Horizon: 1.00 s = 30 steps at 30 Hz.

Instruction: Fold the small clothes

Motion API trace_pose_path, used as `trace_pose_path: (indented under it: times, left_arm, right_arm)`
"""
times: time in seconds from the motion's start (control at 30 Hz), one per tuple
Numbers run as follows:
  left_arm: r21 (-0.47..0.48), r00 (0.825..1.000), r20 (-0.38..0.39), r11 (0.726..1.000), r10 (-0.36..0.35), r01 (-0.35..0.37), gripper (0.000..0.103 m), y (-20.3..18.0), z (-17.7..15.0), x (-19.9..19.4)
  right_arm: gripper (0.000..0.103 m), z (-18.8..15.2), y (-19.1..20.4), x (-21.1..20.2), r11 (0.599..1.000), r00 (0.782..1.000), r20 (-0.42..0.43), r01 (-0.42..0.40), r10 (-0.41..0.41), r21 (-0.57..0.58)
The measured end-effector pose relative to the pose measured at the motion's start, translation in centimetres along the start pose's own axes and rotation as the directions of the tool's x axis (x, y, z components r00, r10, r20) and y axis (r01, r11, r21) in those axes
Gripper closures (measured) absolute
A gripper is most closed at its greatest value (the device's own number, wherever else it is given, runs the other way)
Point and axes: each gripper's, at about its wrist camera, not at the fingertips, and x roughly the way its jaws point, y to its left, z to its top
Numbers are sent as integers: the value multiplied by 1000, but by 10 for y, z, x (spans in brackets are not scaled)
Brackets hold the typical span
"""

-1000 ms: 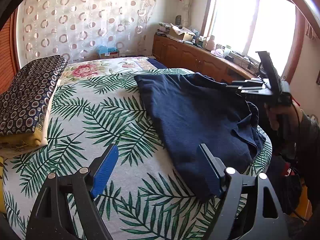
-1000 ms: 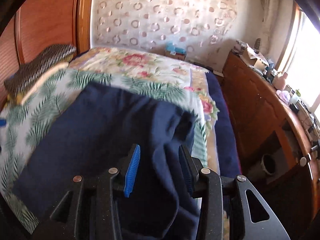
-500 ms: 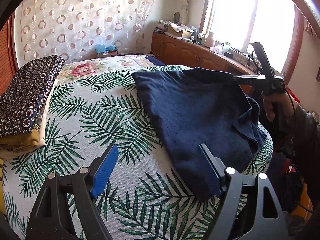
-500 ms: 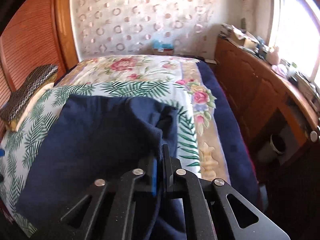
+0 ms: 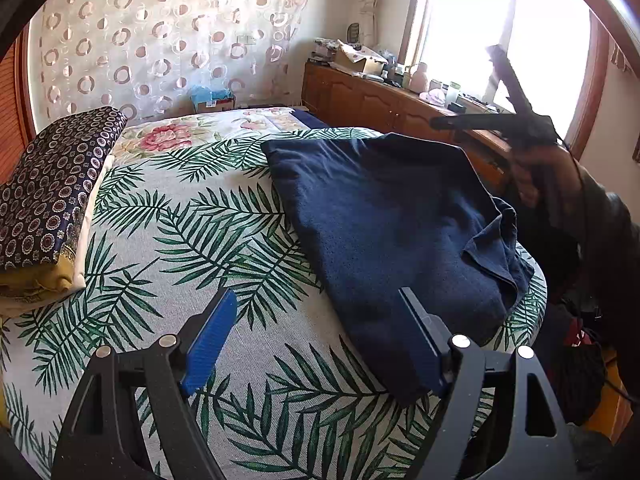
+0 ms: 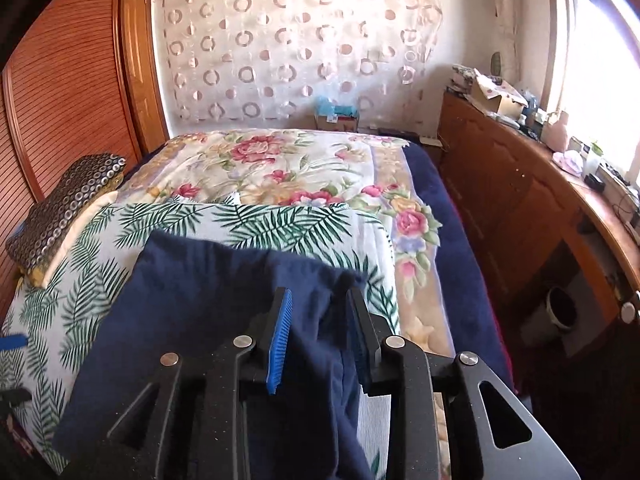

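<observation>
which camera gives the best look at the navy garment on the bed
The left wrist view: the navy garment lies almost whole on the palm-leaf bedspread, its rumpled corner toward the right gripper. The right wrist view shows only its middle and far edge, cut off by the opening jaws.

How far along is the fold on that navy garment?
Done: the navy garment lies doubled over on the palm-print cover. In hand: the right gripper is opening, cloth between its fingers but not pinched. The left gripper is open, holding nothing. Left: the near-right corner is rumpled and needs tidying.
</observation>
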Motion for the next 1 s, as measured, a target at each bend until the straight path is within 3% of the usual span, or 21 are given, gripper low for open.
trace_pose_path:
  times: [0.07,0.17,0.23,0.37,0.4,0.43,0.47,0.6,0.7,0.73,0.9,1.0]
  left_arm:
    - [0,1000,-4,1000,0,0,22,0,-2,2]
    - [-5,1000,-14,1000,-16,16,22,0,-6,3]
    - [-6,1000,-17,1000,-16,16,22,0,-8,4]
    - [-14,1000,-25,1000,-18,18,22,1,-10,5]
    - [-16,999,-25,1000,-19,19,22,1,-10,6]
    - [-17,999,-26,1000,-21,21,22,1,-11,5]
    - [-16,999,-26,1000,-22,22,22,1,-11,5]
    - [-16,999,-28,1000,-26,26,22,1,-12,6]
    - [-11,999,-31,1000,-27,26,22,-2,-12,7]
    - [-9,999,-32,1000,-27,27,22,-3,-12,7]
    - [1,999,-32,1000,-26,26,22,-6,-12,9]
    - [2,999,-33,999,-32,32,22,-9,-12,9]
  right_arm:
    - [74,6,-1,19,1000,999,-40,-14,14,6]
    - [74,7,-3,59,997,982,-174,-67,73,40]
    - [74,5,-3,79,999,975,-221,-11,20,41]
    - [74,1,-10,96,997,967,-254,-2,20,73]
    - [74,1,-11,96,997,968,-250,-6,26,78]
    - [91,1,-13,94,997,971,-239,-11,30,77]
    - [100,6,-12,90,998,974,-223,-13,28,66]
    - [103,16,-19,64,998,992,-128,25,-17,63]
    - [102,22,-35,45,980,982,-87,173,-165,99]
    - [102,22,-38,39,973,977,-71,207,-201,102]
    - [93,8,-32,6,987,990,-21,144,-143,77]
    - [72,-15,-24,-16,995,996,-8,91,-91,48]
